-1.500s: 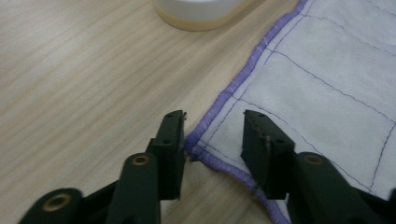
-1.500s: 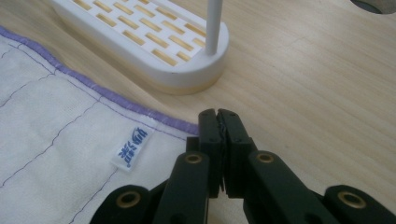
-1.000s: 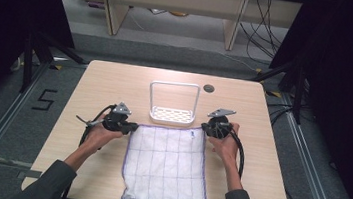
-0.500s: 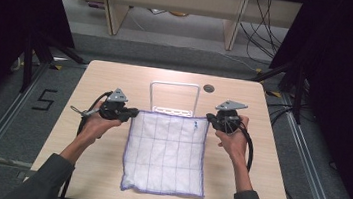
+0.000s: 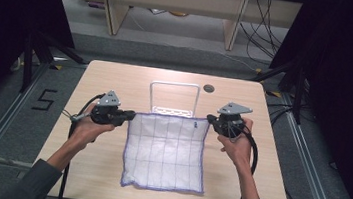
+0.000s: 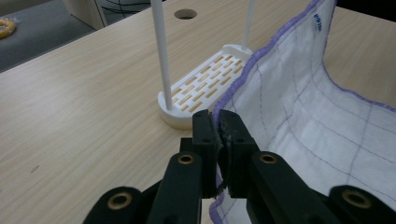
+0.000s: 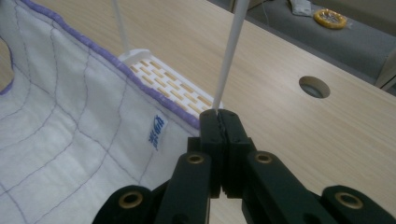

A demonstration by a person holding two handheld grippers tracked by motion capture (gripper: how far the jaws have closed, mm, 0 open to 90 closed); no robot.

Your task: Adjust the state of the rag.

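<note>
The white cloth (image 5: 166, 151) with purple hem and grid lines is seen at centre frame in the high view, far edge lifted and stretched taut left-to-right, near edge lying flat on the surface (image 5: 116, 80) toward the bottom of the frame. Directly beyond the lifted edge, just above it in the picture, the white rack (image 5: 174, 99) is seen: slotted base, thin upright hoop, its width running parallel to the held edge. That is the key relation: the stretched edge is aligned with the hoop and sits just on its near side, so any drape over it is judged to need a lift and a forward carry by both hands together. Neither hand is clearly nearer; the rack is roughly centred between them. The left gripper (image 5: 121, 116) is at centre left; in the left gripper view its jaws are pressed together on the cloth's hem corner, fabric pinched between them. The right gripper (image 5: 212, 119) is at centre right; in the right gripper view its jaws are fully closed at the opposite corner, beside the blue label (image 7: 159, 132), hem apparently clamped. Sag between the corners is slight.
</note>
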